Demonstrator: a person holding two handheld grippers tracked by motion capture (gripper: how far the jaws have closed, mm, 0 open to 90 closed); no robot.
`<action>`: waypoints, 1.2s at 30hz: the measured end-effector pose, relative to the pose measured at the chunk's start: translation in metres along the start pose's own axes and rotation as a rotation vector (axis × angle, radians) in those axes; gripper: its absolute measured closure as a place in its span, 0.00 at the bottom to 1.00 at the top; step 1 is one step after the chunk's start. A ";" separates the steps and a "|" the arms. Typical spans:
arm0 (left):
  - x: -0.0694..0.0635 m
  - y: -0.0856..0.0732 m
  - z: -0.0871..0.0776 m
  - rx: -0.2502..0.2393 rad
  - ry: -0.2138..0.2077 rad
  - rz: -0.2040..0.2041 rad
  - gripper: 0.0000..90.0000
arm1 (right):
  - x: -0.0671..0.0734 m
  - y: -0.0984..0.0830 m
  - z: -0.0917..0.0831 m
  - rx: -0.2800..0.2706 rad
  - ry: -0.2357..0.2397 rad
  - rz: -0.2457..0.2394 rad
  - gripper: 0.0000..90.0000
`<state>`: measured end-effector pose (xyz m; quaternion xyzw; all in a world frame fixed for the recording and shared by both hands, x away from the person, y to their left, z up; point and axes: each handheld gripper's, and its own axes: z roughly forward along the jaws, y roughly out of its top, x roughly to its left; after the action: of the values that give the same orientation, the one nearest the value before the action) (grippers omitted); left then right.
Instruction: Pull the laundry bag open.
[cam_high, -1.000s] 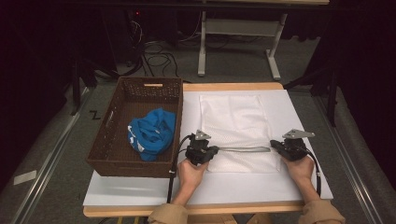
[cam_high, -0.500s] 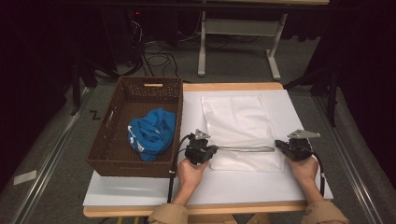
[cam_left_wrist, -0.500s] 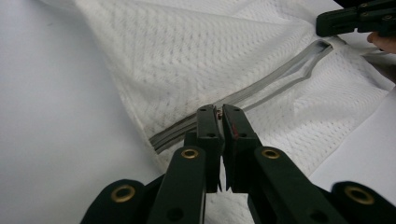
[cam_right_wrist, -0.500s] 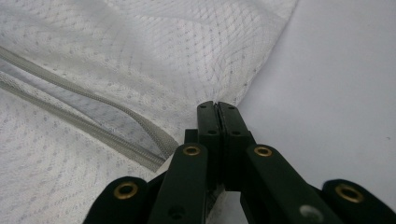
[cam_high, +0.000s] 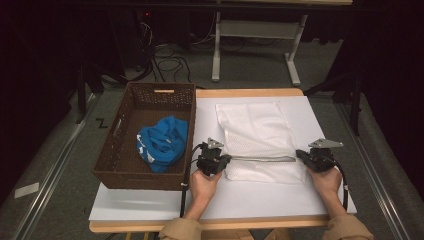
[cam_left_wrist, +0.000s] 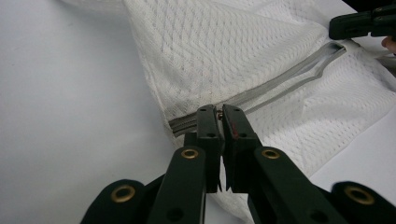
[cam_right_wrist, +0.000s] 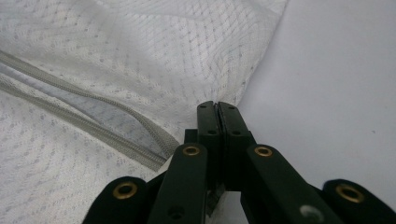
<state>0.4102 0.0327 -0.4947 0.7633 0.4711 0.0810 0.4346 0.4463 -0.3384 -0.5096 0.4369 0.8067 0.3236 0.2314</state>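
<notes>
The left claw (cam_left_wrist: 220, 111) is clamped on the near end of the grey zipper (cam_left_wrist: 280, 84); the right claw (cam_right_wrist: 217, 108) is pinched shut on the zipper's far end. The white mesh bag (cam_high: 257, 135) lies flat on the white surface (cam_high: 150, 210); beside it a brown basket (cam_high: 125, 150) holds a blue cloth (cam_high: 160, 142).

One white mesh bag (cam_high: 257, 132), one wicker basket (cam_high: 131, 159), one blue cloth (cam_high: 161, 142), two tongs.

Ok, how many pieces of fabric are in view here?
2: a white mesh zippered laundry bag flat on the white table, and a crumpled blue cloth inside the brown wicker basket. More could hide beneath it.
</notes>
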 end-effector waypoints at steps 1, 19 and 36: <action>0.000 0.000 0.000 0.000 0.000 -0.002 0.96 | 0.000 0.000 0.000 0.000 -0.001 -0.007 1.00; -0.007 0.002 -0.005 -0.023 0.007 0.038 0.95 | 0.008 0.001 -0.001 -0.014 0.033 -0.017 0.99; -0.011 0.001 -0.009 -0.025 0.030 0.053 0.95 | 0.016 0.003 -0.001 -0.017 0.047 -0.050 0.98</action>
<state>0.4001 0.0294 -0.4858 0.7688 0.4558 0.1099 0.4349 0.4391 -0.3239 -0.5084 0.4071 0.8198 0.3346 0.2240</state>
